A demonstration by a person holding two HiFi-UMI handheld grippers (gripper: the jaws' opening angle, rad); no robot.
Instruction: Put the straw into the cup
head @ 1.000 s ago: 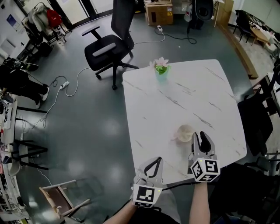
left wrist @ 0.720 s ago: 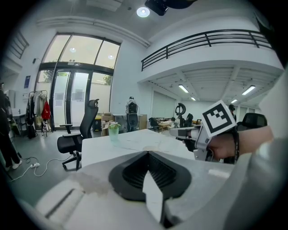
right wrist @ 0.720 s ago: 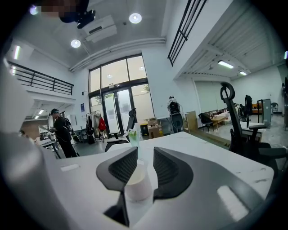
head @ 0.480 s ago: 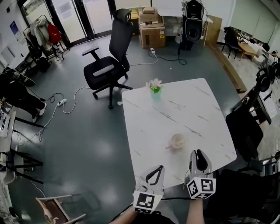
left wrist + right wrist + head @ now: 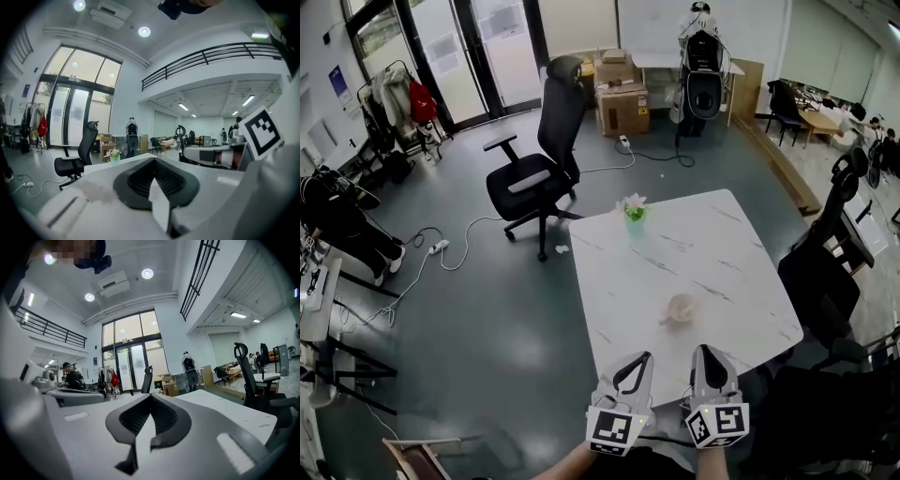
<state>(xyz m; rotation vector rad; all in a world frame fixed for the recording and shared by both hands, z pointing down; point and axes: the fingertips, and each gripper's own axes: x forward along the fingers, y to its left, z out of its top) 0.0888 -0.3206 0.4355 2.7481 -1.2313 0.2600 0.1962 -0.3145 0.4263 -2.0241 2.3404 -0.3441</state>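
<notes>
A white marble-patterned tabletop [image 5: 703, 244] is seen steeply from above in a large room with a grey floor. At the near edge of the picture, two hand-held grippers are held side by side, each with a cube of black-and-white square markers at its near end. The left hand-held gripper [image 5: 642, 358] is closed, its dark pads meeting at the tips with nothing between them, as is shown in the left gripper view. The right hand-held gripper [image 5: 709, 350] is closed too, and nothing is gripped by it, as is shown in the right gripper view. Both are pointed away toward the far side and are kept apart from everything on the tabletop. The cup [image 5: 681, 306], pale and round, is placed on the near half of the tabletop, just beyond the two grippers. A thin pale sliver is seen sticking out at its near left side; whether this is the straw cannot be told at this size. A small green pot of pink flowers [image 5: 635, 212] is set at the far left corner of the tabletop. A black office chair [image 5: 534, 178] is seen on the floor to the far left, and cardboard boxes [image 5: 622, 103] are stacked farther back.
</notes>
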